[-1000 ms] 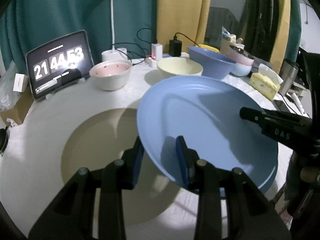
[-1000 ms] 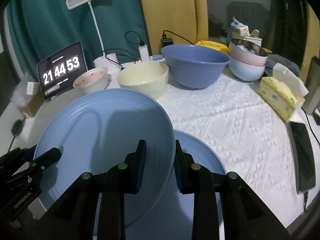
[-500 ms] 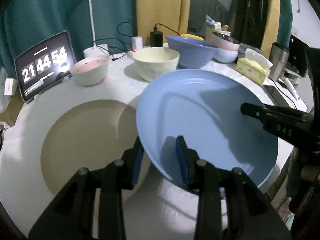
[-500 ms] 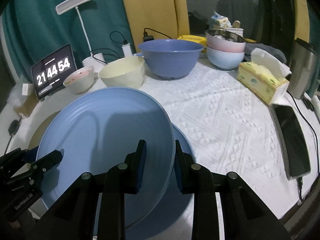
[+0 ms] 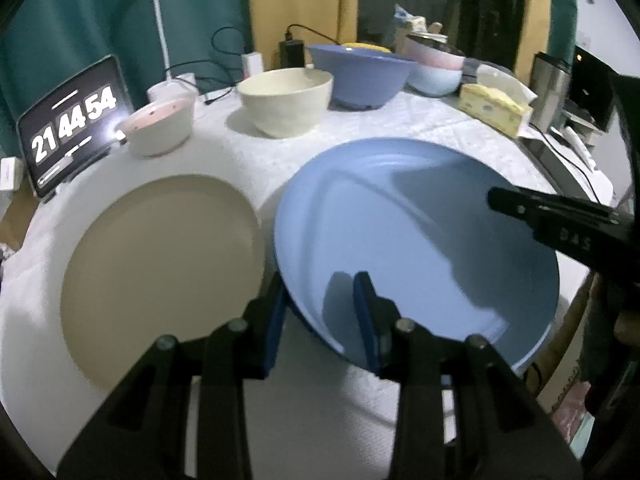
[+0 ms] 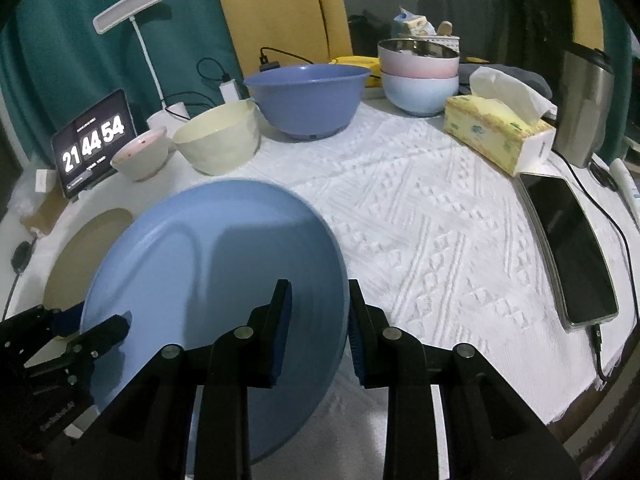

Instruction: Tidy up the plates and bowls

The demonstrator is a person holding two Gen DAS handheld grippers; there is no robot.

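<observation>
Both grippers hold one large round blue plastic plate (image 5: 420, 232), tilted above the table (image 6: 440, 220) covered in white embossed cloth: the left gripper (image 5: 320, 304) is nearly closed, pinching the plate's near-left rim, and the right gripper (image 6: 316, 312) is likewise narrowly clamped on the opposite rim. The plate hangs just beside a flat round beige plate (image 5: 160, 272) lying on the table. Behind, a tablet clock (image 5: 74, 120) reads "21 44 54", and the right gripper's black side carries the letters "DAS" in the left wrist view.
</observation>
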